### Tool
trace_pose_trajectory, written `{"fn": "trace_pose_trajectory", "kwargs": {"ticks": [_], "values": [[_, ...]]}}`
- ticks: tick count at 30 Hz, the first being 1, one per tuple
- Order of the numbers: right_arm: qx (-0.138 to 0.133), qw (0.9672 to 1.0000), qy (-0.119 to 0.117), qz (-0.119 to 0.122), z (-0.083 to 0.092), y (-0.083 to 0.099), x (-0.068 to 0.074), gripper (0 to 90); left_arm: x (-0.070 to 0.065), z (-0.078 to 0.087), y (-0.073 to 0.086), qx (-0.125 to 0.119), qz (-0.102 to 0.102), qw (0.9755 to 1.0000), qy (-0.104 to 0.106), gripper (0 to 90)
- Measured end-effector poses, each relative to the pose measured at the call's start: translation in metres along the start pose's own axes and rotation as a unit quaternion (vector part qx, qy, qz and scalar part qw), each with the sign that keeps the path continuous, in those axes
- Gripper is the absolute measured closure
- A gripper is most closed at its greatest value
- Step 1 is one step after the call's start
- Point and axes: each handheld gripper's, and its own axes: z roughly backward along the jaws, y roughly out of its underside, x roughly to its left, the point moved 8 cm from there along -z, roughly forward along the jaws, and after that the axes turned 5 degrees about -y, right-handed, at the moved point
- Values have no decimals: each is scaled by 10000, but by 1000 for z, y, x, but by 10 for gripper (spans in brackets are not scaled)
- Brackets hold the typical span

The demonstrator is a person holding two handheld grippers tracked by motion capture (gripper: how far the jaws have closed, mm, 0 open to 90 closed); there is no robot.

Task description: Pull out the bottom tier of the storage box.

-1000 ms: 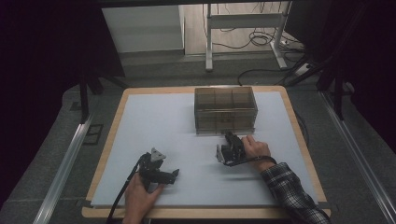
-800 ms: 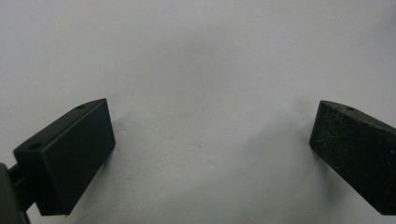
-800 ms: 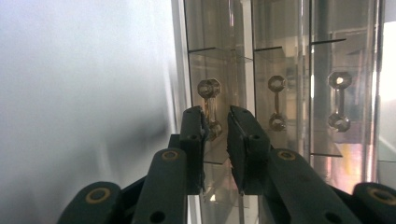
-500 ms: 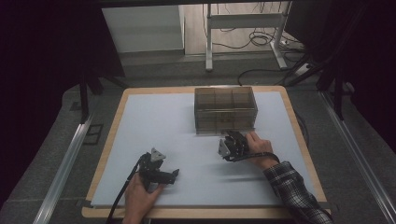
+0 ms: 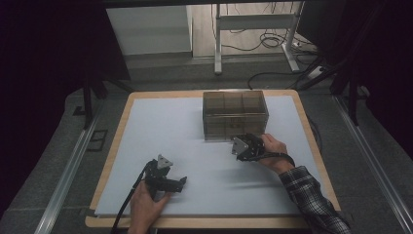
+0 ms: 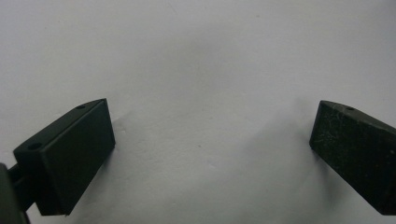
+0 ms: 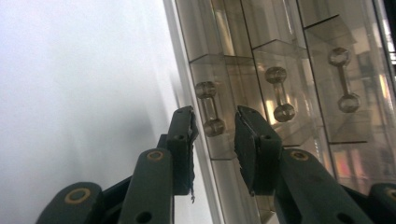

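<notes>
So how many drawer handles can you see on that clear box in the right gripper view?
3: the left handle lies just beyond the right gripper, the middle handle is one drawer over, and the right handle is farthest. The clear box may hide more.

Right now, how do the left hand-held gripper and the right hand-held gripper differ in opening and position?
The left hand-held gripper has its jaws wide apart over bare white table surface, with nothing between them. The right hand-held gripper has its jaws much closer together; they have just been opening, with one dumbbell-shaped handle of the clear drawer box showing between them, not clamped. Both have black jaws.
</notes>
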Motion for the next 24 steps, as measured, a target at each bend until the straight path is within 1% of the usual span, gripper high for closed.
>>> {"fn": "trace_pose_trajectory", "kwargs": {"ticks": [4,6,7,10,12,13,15,16,18,21,22,24], "values": [[-74,9995,-262,-159,1,0,-3,660,0,0,0,1,-2,10000,0,0],[-136,9985,-433,-306,2,1,-5,654,0,0,0,1,-2,10000,0,0],[-157,9977,-526,-401,3,1,-5,650,0,0,0,1,-4,10000,3,0],[-236,9953,-781,-526,4,2,-10,640,0,0,0,2,-4,10000,0,0],[-293,9932,-923,-653,5,3,-12,636,0,0,0,2,-3,10000,1,0],[-294,9926,-993,-635,6,5,-14,634,0,0,0,2,-4,10000,1,0],[-305,9902,-1176,-695,6,7,-16,631,0,0,0,3,-4,10000,1,0],[-278,9898,-1198,-719,7,9,-17,628,0,0,0,2,-2,10000,2,0],[-300,9875,-1350,-760,6,11,-19,624,0,0,0,2,-4,10000,0,0],[-307,9851,-1479,-824,7,13,-23,623,0,0,0,1,-3,10000,1,0],[-334,9837,-1545,-851,7,13,-23,622,0,0,0,1,-3,10000,1,0],[-344,9825,-1602,-889,7,15,-26,621,0,0,0,1,-2,10000,1,0]]}}
